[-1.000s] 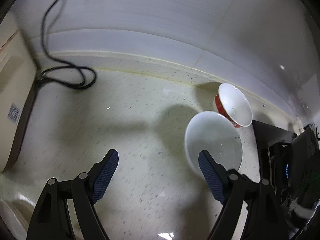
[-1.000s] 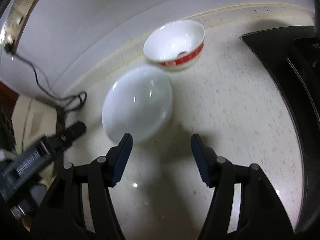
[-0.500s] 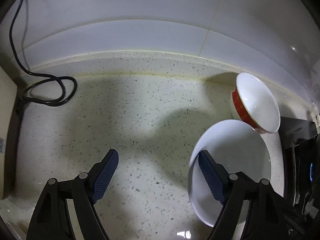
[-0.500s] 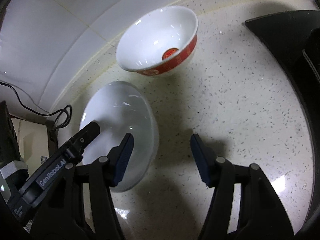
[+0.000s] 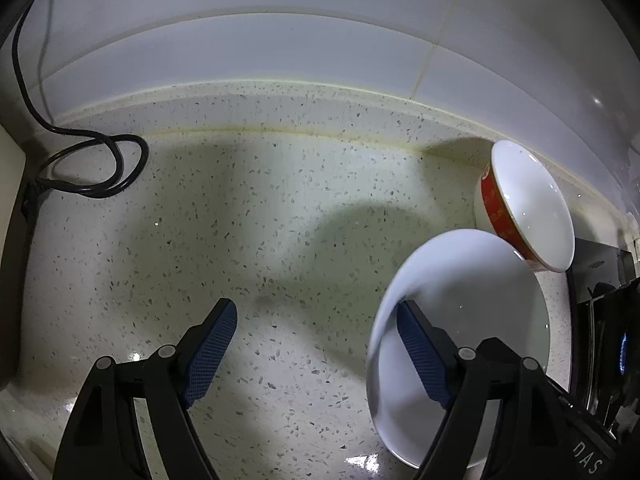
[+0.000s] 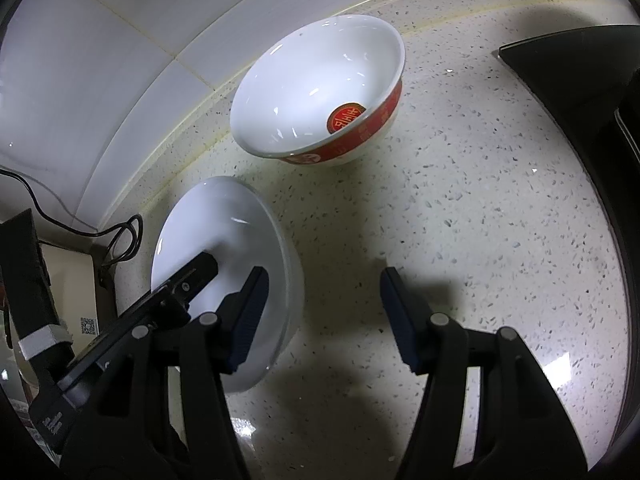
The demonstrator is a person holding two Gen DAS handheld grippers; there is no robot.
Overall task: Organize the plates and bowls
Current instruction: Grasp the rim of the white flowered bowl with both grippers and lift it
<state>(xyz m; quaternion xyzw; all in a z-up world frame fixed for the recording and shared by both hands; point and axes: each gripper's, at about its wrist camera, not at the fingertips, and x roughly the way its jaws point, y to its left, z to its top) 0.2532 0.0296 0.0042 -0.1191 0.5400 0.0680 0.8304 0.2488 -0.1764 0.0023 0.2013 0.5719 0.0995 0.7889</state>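
Note:
A plain white bowl (image 5: 480,312) (image 6: 224,232) sits on the speckled counter. A white bowl with a red band (image 5: 520,204) (image 6: 320,92) stands behind it near the wall. My left gripper (image 5: 316,348) is open; its right finger reaches over the white bowl's rim into the bowl, its left finger outside over bare counter. My right gripper (image 6: 320,312) is open and empty, its left finger just at the white bowl's right edge. The left gripper's finger (image 6: 192,276) shows inside the white bowl in the right wrist view.
A black stove top (image 6: 580,92) (image 5: 600,320) lies at the right. A black cable (image 5: 92,164) coils at the back left by a beige appliance (image 6: 60,280). White tiled wall (image 5: 280,40) runs along the back of the counter (image 5: 260,220).
Both grippers have moved closer to the bowls. The left gripper's right finger now reaches inside the white bowl. The right gripper's left finger has come up to the white bowl's edge.

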